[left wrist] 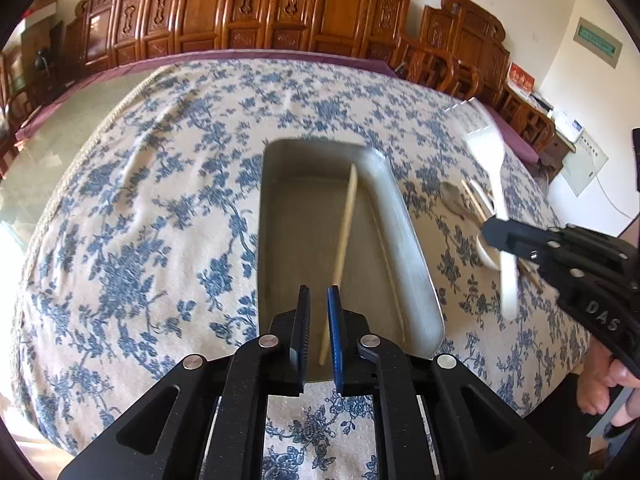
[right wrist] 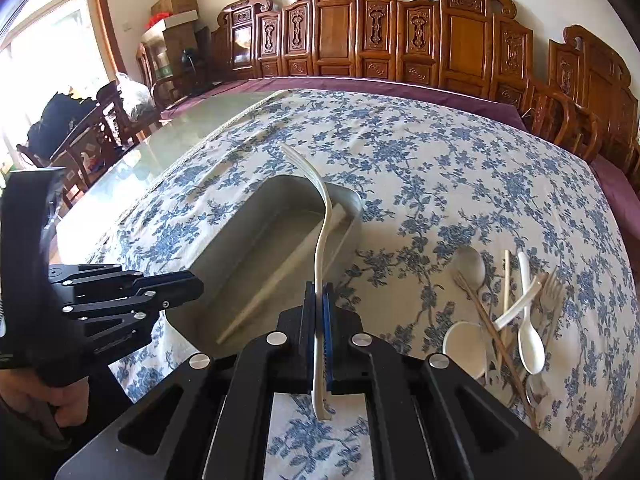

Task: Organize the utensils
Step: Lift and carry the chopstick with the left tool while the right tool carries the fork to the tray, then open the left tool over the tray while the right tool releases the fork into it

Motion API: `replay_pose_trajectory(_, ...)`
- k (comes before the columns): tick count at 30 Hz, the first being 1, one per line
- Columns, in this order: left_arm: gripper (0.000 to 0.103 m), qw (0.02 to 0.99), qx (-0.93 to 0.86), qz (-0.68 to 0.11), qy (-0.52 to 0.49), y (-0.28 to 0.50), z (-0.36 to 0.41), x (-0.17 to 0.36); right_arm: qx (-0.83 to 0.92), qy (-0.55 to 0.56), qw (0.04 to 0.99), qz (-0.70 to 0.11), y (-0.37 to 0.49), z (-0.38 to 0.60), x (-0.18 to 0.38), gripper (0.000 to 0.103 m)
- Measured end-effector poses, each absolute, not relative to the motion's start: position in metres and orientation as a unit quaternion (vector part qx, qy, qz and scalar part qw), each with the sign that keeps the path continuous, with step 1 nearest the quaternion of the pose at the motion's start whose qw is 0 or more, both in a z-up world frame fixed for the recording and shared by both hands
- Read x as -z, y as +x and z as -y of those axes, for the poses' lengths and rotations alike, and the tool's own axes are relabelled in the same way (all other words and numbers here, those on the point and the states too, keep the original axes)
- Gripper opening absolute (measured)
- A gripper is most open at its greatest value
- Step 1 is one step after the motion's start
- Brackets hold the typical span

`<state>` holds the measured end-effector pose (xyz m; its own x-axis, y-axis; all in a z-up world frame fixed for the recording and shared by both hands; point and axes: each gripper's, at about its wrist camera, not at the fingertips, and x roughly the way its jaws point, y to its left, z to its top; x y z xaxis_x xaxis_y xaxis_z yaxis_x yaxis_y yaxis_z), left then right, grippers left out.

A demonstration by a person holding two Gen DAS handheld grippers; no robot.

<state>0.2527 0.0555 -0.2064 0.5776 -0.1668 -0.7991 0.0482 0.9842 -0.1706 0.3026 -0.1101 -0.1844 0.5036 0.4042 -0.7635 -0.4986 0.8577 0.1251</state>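
While the left gripper (left wrist: 319,291) hung slack-jawed over a chopstick (left wrist: 346,220) lying in the tray (left wrist: 402,216), the right gripper (right wrist: 319,286) clenched a white fork (right wrist: 327,220), tines toward twelve o'clock, seemingly tray-bound; the remaining utensils (right wrist: 516,320) lay at three o'clock.

Your grey metal tray (right wrist: 256,236) lies lengthwise on the floral cloth with one pale chopstick (left wrist: 343,236) lying in it. At three o'clock from the tray sits the loose heap of utensils (right wrist: 504,320): white spoons, chopsticks, a clear fork. The white plastic fork (right wrist: 322,240) stands nearly upright over the tray, tines up.
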Motion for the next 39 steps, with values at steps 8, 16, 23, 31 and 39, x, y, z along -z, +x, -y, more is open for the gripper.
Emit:
replay_pose_trajectory(8,0.008,0.899,0.044,-0.431,-0.06,0.247,-0.068,0.191,-0.272,-0.037,0.861,-0.428,0.315,0.082,0.183,0.004)
replay_pose_trajectory(16,0.008,0.906,0.019,-0.419,-0.054,0.244,-0.085,0.185,-0.273,-0.022,0.85,-0.45,0.329,0.057,0.206,0.004)
replay_pose_trajectory(23,0.008,0.906,0.011,-0.419,-0.055,0.245,-0.09,0.185,-0.271,-0.019,0.841,-0.468,0.336,0.046,0.228,0.004)
replay_pose_trajectory(31,0.008,0.907,0.013,-0.418,-0.051,0.245,-0.086,0.184,-0.277,-0.015,0.838,-0.471,0.338,0.046,0.233,0.005)
replay_pose_trajectory(39,0.012,0.908,0.028,-0.415,-0.044,0.246,-0.066,0.182,-0.271,-0.022,0.853,-0.446,0.329,0.086,0.216,0.005)
